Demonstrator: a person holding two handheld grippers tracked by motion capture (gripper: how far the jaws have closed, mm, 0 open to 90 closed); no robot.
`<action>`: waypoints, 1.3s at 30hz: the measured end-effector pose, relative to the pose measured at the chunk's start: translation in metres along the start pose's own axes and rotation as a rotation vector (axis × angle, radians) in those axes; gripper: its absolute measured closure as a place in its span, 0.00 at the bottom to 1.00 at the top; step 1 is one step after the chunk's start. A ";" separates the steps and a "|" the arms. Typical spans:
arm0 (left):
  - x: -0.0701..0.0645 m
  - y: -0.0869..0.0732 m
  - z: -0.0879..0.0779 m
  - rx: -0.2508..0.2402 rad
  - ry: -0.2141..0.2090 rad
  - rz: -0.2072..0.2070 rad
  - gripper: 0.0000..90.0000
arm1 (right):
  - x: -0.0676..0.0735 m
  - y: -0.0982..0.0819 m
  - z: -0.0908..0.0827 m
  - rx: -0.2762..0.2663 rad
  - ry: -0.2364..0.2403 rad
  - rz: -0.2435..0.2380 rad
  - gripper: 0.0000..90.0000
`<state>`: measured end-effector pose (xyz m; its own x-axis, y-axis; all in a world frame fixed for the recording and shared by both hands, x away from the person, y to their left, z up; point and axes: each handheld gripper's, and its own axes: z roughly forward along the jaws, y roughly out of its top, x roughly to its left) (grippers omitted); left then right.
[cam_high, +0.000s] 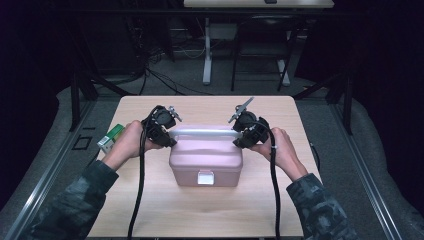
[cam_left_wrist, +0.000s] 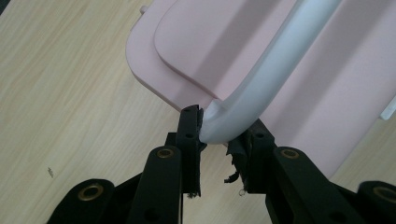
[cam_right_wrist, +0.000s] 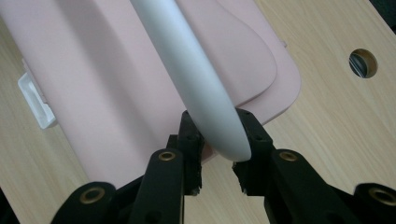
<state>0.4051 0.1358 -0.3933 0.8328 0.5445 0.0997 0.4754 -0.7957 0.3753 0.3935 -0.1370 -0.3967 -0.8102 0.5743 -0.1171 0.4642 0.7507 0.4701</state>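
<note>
**Both claws clamped on the white handle of the pink box**

The pink plastic box (cam_high: 206, 161) sat near the middle of the wooden table (cam_high: 150, 210), its lid closed and its white latch (cam_high: 205, 178) facing me on the near side. Its white handle (cam_high: 202, 133) stood raised above the lid and ran across from left to right.

My left gripper (cam_high: 167, 136) held the left end of that handle. In the left gripper view the curved end of the handle (cam_left_wrist: 229, 126) lay squeezed between my two black jaws, the pads pressing it from both sides, with the pink lid (cam_left_wrist: 219, 51) just behind and the light wood of the table beside it.

My right gripper (cam_high: 242, 137) held the other end in the same way. In the right gripper view the rounded tip of the handle (cam_right_wrist: 210, 107) was pinched between the jaws, the lid spread out beneath it, and the latch (cam_right_wrist: 35, 100) showed at the lid's edge. A round hole (cam_right_wrist: 363, 63) in the tabletop lay well apart from the box.

My hands gripped the two tools from the outer sides, each with its black cable (cam_high: 137, 190) trailing back toward me across the table. A small green and white carton (cam_high: 110, 137) lay at the table's left edge, just beside my left hand (cam_high: 131, 142).
</note>
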 end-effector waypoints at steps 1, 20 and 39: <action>0.000 -0.003 -0.001 -0.004 -0.008 0.000 0.82 | 0.003 0.000 -0.001 0.003 0.004 -0.008 0.82; -0.018 -0.017 -0.005 -0.074 -0.034 -0.013 0.82 | 0.014 -0.014 -0.006 -0.050 0.037 0.021 0.82; -0.023 -0.016 -0.005 -0.128 -0.042 -0.028 0.67 | 0.013 -0.027 -0.014 -0.120 0.039 0.054 0.75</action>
<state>0.3765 0.1376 -0.3972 0.8320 0.5525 0.0501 0.4607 -0.7384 0.4924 0.3653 -0.1540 -0.3981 -0.7997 0.5978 -0.0557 0.4632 0.6733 0.5763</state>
